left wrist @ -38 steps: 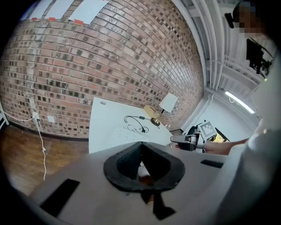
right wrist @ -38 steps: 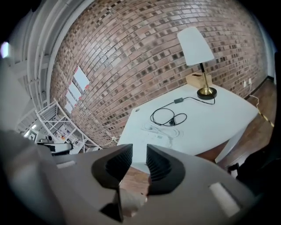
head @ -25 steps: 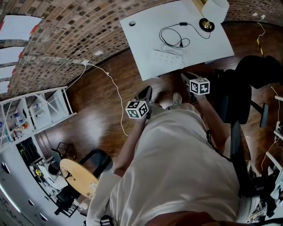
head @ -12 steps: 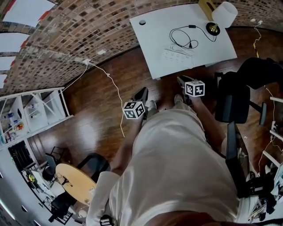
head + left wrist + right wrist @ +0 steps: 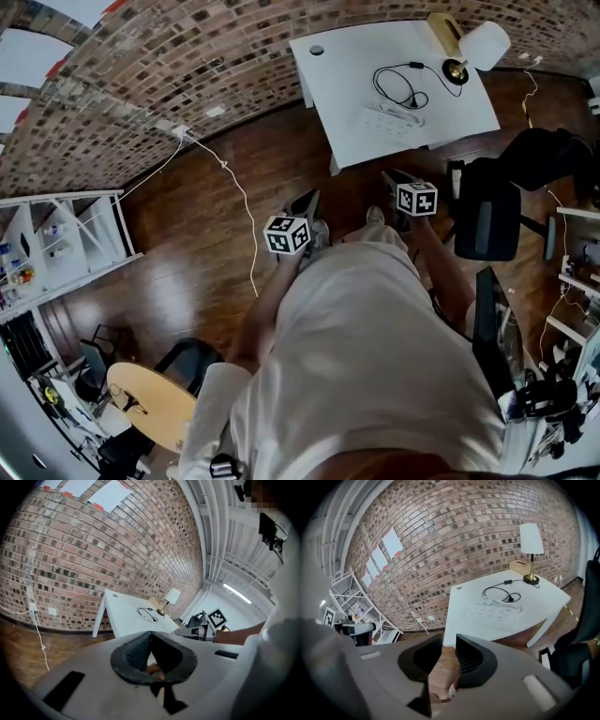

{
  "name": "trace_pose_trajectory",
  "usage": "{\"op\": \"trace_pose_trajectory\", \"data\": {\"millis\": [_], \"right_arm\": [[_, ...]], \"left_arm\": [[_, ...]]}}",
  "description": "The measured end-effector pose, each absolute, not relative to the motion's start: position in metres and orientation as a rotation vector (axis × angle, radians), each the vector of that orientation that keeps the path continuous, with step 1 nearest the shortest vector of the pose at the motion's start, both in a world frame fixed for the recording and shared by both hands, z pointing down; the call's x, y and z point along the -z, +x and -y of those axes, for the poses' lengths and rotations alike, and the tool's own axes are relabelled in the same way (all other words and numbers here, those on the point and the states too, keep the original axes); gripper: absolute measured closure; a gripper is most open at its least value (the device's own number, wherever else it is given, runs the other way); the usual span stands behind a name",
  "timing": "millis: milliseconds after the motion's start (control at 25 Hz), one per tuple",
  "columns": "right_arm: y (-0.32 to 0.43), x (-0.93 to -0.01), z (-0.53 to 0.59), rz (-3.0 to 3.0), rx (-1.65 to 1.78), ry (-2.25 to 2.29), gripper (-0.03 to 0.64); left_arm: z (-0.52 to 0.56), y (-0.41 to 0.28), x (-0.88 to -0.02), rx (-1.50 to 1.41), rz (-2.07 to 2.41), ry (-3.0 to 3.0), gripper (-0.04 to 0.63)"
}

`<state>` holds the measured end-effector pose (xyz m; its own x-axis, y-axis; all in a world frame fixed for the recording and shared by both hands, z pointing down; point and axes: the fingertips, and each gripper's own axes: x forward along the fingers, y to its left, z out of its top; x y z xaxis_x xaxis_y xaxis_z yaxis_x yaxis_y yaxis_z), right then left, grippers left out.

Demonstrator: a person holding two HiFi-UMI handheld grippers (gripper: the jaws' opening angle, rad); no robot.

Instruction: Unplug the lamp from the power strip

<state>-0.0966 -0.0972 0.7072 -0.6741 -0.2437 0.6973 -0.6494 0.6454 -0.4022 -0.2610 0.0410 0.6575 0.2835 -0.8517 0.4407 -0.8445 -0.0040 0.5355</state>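
A white table (image 5: pixel 347 70) stands against the brick wall, ahead of the person. On it lie a white power strip (image 5: pixel 394 120), a looped black cord (image 5: pixel 398 84) and a lamp (image 5: pixel 487 42) with a white shade and a brass base. Both grippers hang over the wooden floor, well short of the table. My left gripper (image 5: pixel 305 202) is shut with nothing in it; its tips meet (image 5: pixel 150 637). My right gripper (image 5: pixel 394 178) stands open and empty, with floor showing through the gap (image 5: pixel 449 641). The power strip (image 5: pixel 494 613) and lamp (image 5: pixel 531 541) lie ahead in the right gripper view.
A black office chair (image 5: pixel 483 220) stands just right of the person, near the table's corner. A white cable (image 5: pixel 239 197) runs from a wall outlet across the floor on the left. White shelves (image 5: pixel 66 234) and a round wooden table (image 5: pixel 155 403) stand further left.
The table has slid to the right in the head view as the person moves across the floor. Both grippers stay in front of the body, apart from the table.
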Motion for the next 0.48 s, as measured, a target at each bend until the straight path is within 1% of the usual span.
{"op": "trace_pose_trajectory", "data": {"millis": [200, 480], "right_arm": [[-0.096, -0.713, 0.073, 2.247, -0.886, 0.776, 0.540], [-0.075, -0.721, 0.036, 2.213, -0.921, 0.850, 0.540]], "left_arm": [[-0.057, -0.275, -0.665, -0.053, 1.490, 1.904, 0.592], [-0.069, -0.307, -0.663, -0.062, 1.498, 1.924, 0.592]]}}
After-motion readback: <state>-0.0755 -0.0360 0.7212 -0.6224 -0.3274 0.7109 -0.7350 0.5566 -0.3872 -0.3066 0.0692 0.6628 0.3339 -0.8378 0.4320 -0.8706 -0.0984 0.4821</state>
